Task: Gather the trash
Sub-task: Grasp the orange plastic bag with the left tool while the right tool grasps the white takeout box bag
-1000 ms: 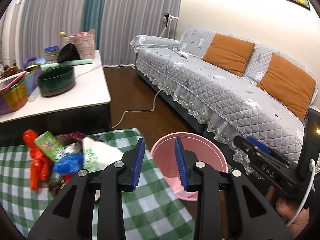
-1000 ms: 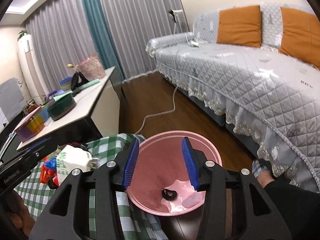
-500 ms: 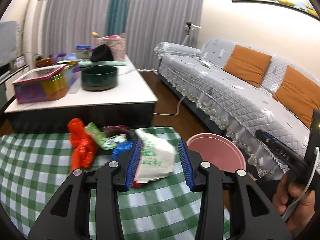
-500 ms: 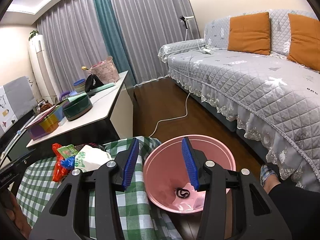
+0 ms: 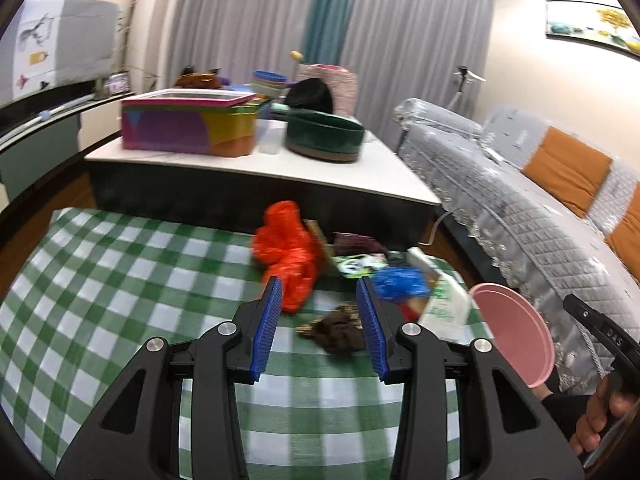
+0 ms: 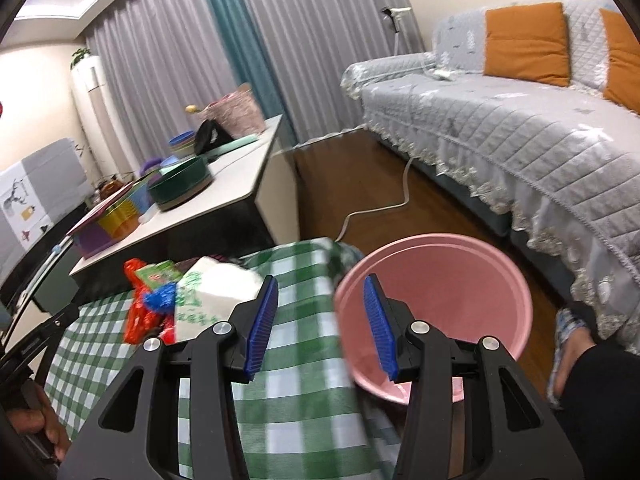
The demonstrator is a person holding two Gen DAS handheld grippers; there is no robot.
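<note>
Left gripper (image 5: pixel 318 322): fingers apart, nothing held; brown scrap (image 5: pixel 335 326) lies on the checked tabletop (image 5: pixel 120 280) just ahead, between the tips. Scrap looks crumpled, dry, light, probably crumbly: pinch across its bulk, gently. Beyond the left finger, red bag (image 5: pixel 290 250), thin soft plastic, slippery. Past the right finger, blue wrapper (image 5: pixel 400 282) and white pack (image 5: pixel 444 308), soft-sided. Right gripper (image 6: pixel 318 322): fingers apart, empty, over the rim of pink bin (image 6: pixel 460 280), smooth rigid plastic
</note>
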